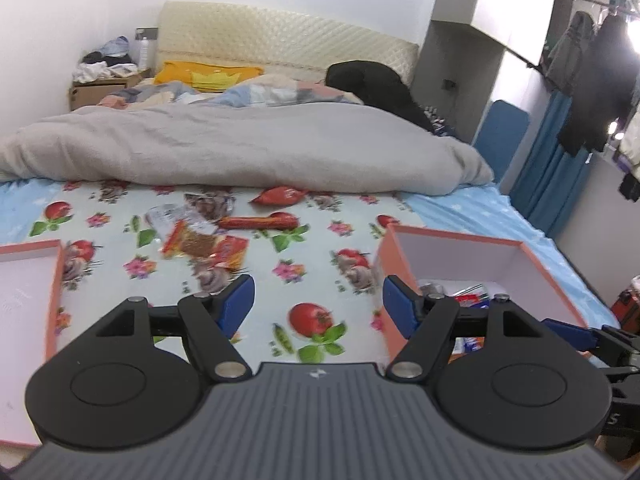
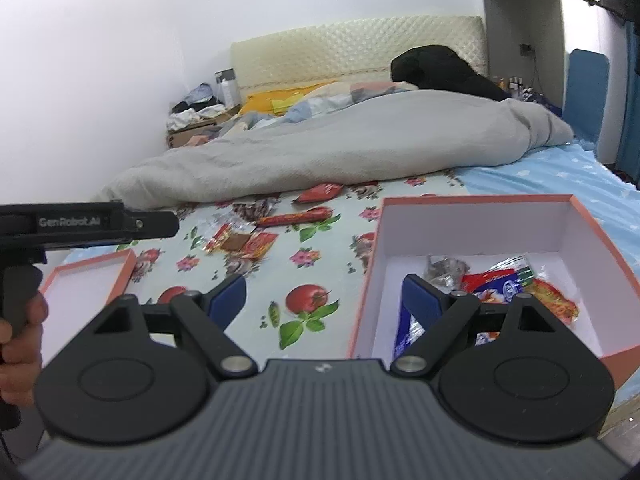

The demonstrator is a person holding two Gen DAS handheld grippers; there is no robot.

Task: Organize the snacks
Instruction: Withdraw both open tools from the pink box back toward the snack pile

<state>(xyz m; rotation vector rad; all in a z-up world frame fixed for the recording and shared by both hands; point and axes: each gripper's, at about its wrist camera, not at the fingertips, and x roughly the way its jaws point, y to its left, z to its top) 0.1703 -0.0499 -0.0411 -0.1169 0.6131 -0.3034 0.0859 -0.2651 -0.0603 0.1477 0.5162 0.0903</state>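
Both empty: left gripper (image 1: 318, 304) spread wide, right gripper (image 2: 324, 300) likewise, likely readied for the next pick. Held low over the bed (image 2: 256, 292), aimed toward loose snack packets (image 2: 240, 242) heaped mid-sheet. Orange box (image 2: 472, 216) parked just right, already holding several packets (image 2: 504, 284); lid (image 2: 100, 276) set aside left.

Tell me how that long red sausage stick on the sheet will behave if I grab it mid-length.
The red sausage stick looks tube-shaped, so a nudge would probably roll it across the flowered sheet. Its glossy wrapper may slip between the pads. It lies straight and unbent, so it likely stays fairly stiff when lifted, though the soft bed could give underneath.
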